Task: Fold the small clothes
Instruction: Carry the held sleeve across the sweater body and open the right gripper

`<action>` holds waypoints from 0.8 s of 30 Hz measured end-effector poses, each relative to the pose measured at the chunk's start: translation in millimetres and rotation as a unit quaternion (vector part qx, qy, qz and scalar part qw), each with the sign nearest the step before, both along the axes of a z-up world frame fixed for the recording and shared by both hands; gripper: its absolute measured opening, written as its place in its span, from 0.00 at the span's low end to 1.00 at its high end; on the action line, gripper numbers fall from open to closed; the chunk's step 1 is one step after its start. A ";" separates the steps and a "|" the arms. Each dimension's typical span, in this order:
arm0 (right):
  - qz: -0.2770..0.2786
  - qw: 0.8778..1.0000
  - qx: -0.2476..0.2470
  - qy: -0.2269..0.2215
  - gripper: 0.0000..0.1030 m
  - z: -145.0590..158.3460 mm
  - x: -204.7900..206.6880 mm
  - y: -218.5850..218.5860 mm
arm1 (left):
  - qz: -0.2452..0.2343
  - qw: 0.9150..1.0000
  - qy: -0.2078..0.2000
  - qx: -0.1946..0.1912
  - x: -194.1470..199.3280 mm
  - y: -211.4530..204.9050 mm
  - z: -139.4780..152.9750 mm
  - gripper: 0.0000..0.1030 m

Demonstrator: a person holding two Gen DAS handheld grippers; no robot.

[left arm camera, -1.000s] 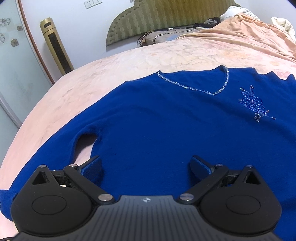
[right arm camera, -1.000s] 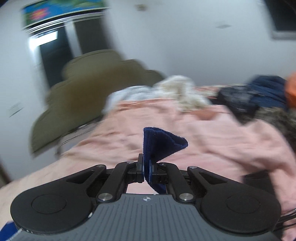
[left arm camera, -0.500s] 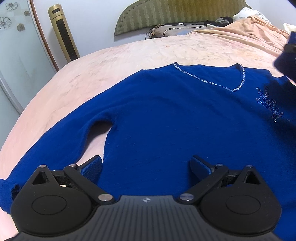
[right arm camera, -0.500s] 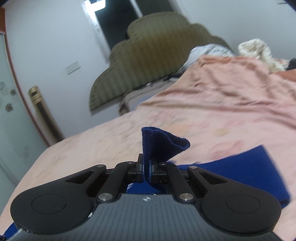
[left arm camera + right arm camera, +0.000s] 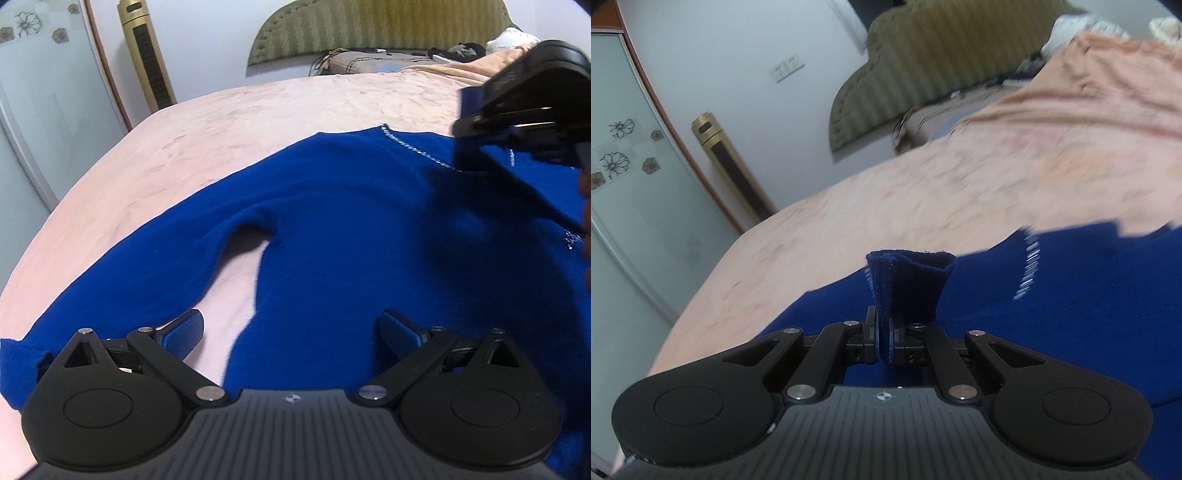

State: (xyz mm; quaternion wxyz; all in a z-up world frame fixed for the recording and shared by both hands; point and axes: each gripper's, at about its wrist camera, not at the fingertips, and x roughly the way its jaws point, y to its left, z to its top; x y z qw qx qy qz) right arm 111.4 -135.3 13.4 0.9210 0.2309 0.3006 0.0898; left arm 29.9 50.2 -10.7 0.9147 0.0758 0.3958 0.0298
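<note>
A royal-blue sweater (image 5: 351,229) with a beaded neckline lies spread front-up on the pink bed cover (image 5: 240,122). Its left sleeve (image 5: 122,273) stretches toward the lower left. My left gripper (image 5: 291,328) hovers open over the gap between that sleeve and the body, with nothing between its fingers. In the same view my right gripper (image 5: 476,122) comes in at the upper right, above the neckline. It trails the other sleeve across the chest. In the right wrist view my right gripper (image 5: 882,341) is shut on that sleeve's ribbed cuff (image 5: 908,280), above the sweater (image 5: 1071,314).
An olive padded headboard (image 5: 369,33) and a pillow with clutter (image 5: 369,61) are at the bed's far end. A gold tower fan (image 5: 146,55) stands by the wall. A frosted sliding door with flower prints (image 5: 33,110) is on the left. Rumpled bedding (image 5: 1108,74) lies far right.
My right gripper has swung left with the cuff in it, from over the bare bedding to above the sweater's neckline. It now shows in the left wrist view. My left gripper has shifted left, toward the armpit gap.
</note>
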 end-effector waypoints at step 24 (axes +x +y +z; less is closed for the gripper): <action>0.117 0.990 0.040 0.060 0.28 -14.0 21.4 78.8 | 0.029 0.999 0.006 -0.014 2.5 29.2 -1.6 0.99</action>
